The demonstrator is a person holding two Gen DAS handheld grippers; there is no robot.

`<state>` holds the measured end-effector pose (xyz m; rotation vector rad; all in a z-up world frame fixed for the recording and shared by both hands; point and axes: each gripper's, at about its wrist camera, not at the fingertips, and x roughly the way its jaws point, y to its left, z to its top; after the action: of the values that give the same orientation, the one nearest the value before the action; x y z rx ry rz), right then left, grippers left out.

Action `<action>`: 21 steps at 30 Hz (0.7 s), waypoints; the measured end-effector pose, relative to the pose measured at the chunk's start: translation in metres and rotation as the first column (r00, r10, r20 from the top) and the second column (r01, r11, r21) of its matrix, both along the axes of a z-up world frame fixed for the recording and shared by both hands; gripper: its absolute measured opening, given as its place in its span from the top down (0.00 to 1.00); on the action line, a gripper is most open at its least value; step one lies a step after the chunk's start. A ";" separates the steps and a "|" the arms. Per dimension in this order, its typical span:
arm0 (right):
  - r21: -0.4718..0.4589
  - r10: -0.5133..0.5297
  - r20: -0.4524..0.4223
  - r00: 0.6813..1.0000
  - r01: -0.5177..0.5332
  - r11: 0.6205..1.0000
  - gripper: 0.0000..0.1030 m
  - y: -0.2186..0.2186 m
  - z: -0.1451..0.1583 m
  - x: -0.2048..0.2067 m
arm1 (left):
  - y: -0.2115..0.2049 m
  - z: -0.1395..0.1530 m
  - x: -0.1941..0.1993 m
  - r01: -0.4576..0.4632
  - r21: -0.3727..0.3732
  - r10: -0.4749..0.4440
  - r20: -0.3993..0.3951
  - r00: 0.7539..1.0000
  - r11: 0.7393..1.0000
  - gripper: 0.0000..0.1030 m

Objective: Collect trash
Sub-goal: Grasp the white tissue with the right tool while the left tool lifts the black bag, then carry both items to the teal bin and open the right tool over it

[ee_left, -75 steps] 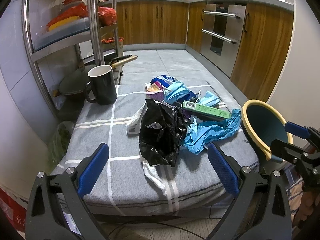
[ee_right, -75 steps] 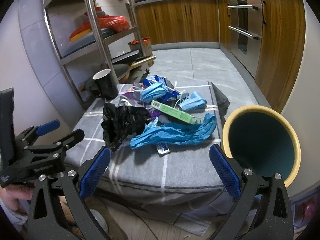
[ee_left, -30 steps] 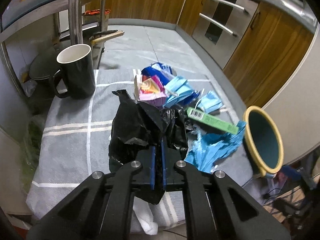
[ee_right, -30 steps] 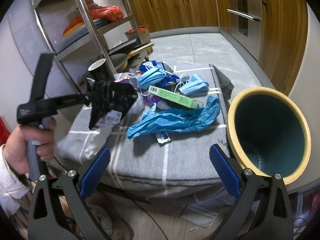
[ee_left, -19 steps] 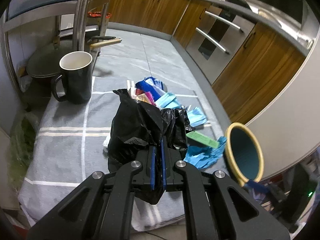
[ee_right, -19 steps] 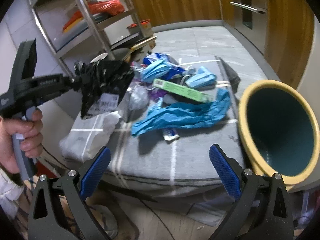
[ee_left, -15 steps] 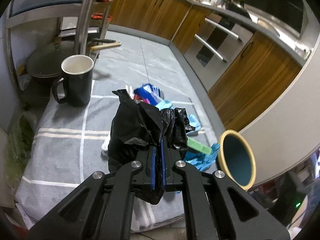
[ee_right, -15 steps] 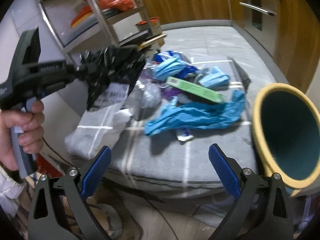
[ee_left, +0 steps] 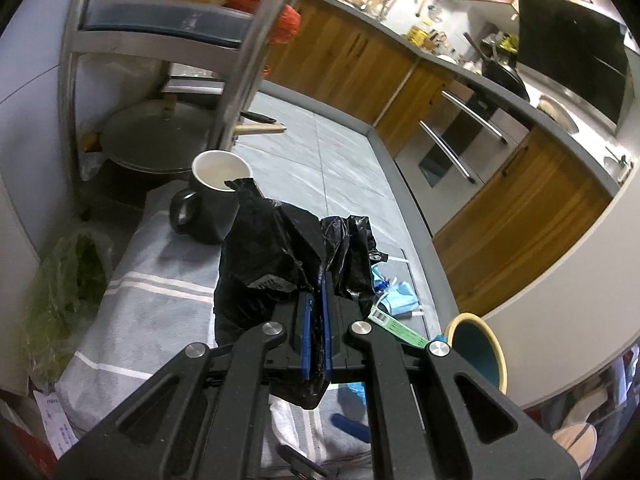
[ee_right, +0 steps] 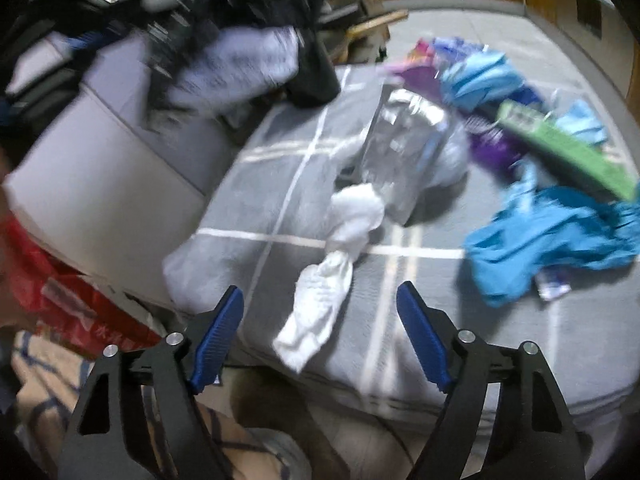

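Observation:
My left gripper (ee_left: 316,304) is shut on a crumpled black plastic bag (ee_left: 280,248) and holds it up above the grey checked cloth (ee_left: 160,300). In the right wrist view the same bag (ee_right: 240,12) is a blur at the top left. My right gripper (ee_right: 320,290) points down at the cloth's near edge with its jaws closing. A twisted white tissue wad (ee_right: 352,216) lies between the blue pads, and they do not touch it. Beyond it lie a silver foil pouch (ee_right: 404,140), a green box (ee_right: 568,152) and a crumpled blue glove (ee_right: 552,236).
A black mug (ee_left: 212,204) stands at the cloth's far left corner. A teal bin with a yellow rim (ee_left: 476,352) sits off the right edge. A metal rack (ee_left: 240,60) with a lidded pot (ee_left: 156,140) stands behind, and red packaging (ee_right: 80,308) lies on the floor.
The left gripper has risen with the black bag. The right gripper has swung left and down over the white tissue wad, and its jaws have narrowed.

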<state>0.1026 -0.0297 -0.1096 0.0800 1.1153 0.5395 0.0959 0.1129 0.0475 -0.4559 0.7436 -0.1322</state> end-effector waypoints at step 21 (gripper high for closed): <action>0.031 0.097 0.023 0.995 -0.097 0.995 0.94 -0.016 0.015 -0.016 | -0.004 -0.002 0.002 -0.019 0.018 0.019 0.008 1.000 1.000 0.97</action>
<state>0.0867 -0.0458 -0.0944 0.0480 1.0937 0.6439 0.0983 0.1084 0.0456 -0.4449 0.7320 -0.1092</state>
